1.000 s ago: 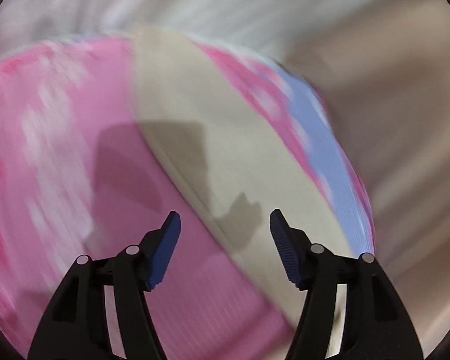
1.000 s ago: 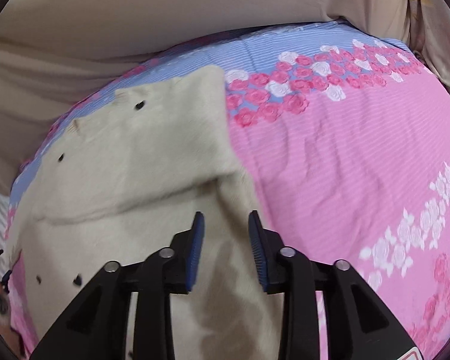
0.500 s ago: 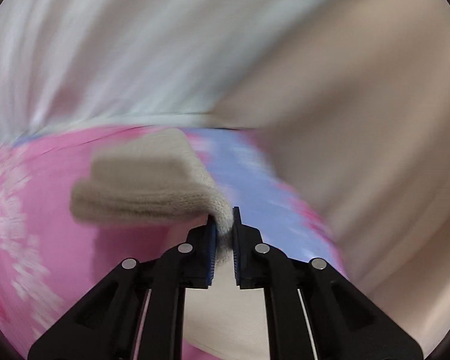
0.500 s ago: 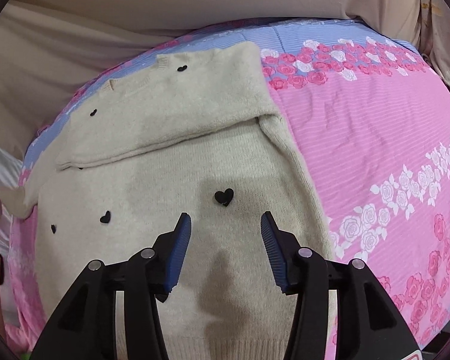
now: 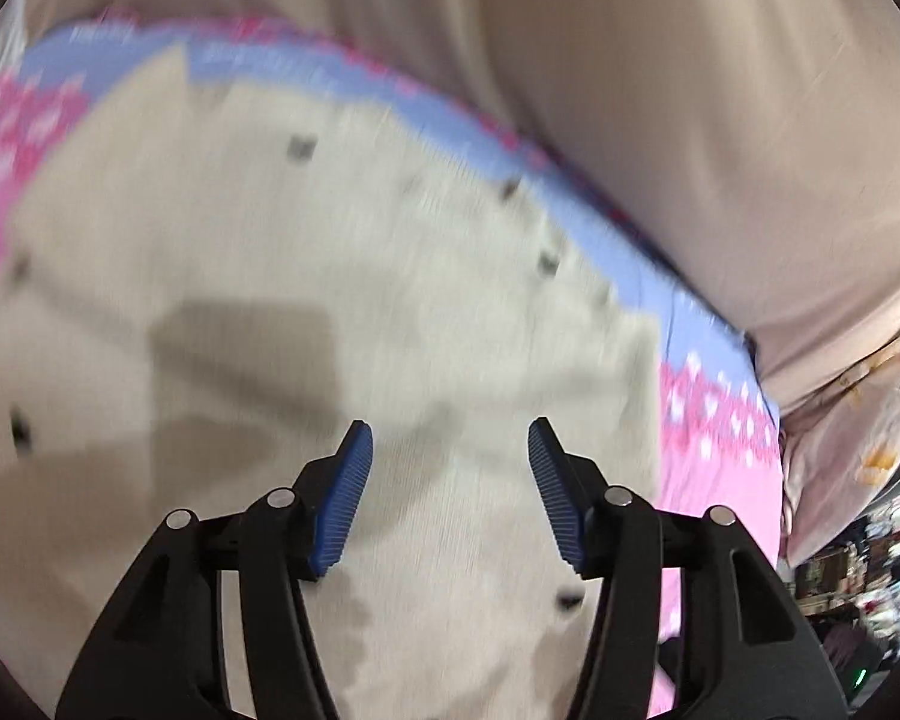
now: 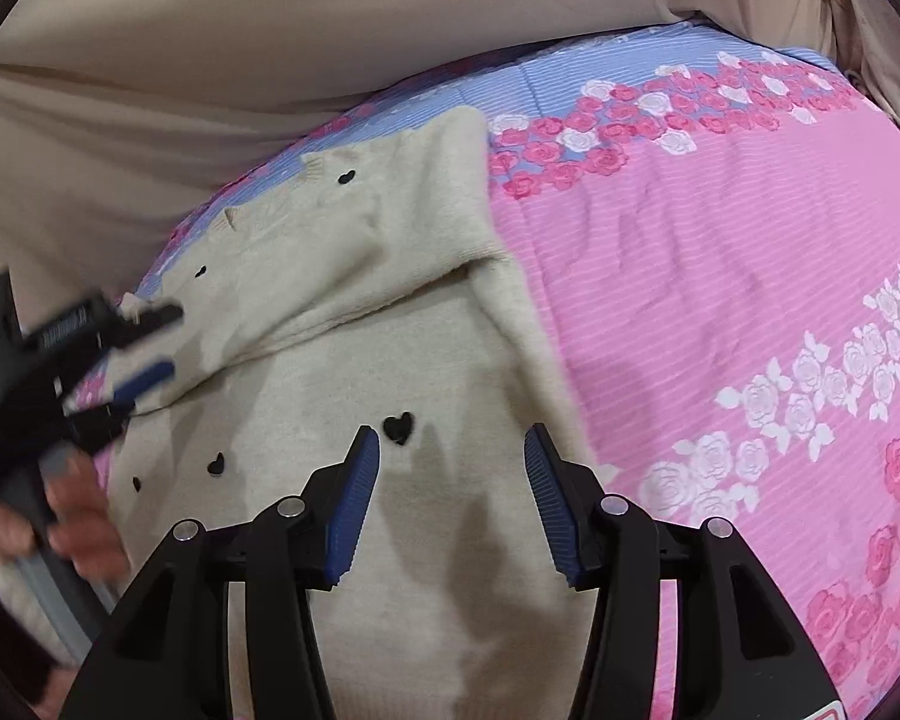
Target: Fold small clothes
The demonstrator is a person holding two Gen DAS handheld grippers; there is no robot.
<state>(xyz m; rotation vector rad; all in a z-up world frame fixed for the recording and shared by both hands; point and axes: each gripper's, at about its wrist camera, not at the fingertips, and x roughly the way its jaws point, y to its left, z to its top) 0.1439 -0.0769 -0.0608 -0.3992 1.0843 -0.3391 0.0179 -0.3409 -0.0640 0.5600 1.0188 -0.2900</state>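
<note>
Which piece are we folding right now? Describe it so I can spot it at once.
On the pink rose-print bedspread, toward its blue-striped edge, lies a cream knit sweater under both grippers. It is the only garment there, plain cream dotted with small black hearts, one sleeve folded across its body.

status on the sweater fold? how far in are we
Done: one sleeve of the cream knit sweater with black hearts lies folded across its chest on the pink floral bedsheet.
In hand: nothing. The left gripper is opening over the sweater's other side; the right gripper is opening above the body, pads clear of cloth.
Left: the other side looks unfolded, though blurred; then the body fold.
</note>
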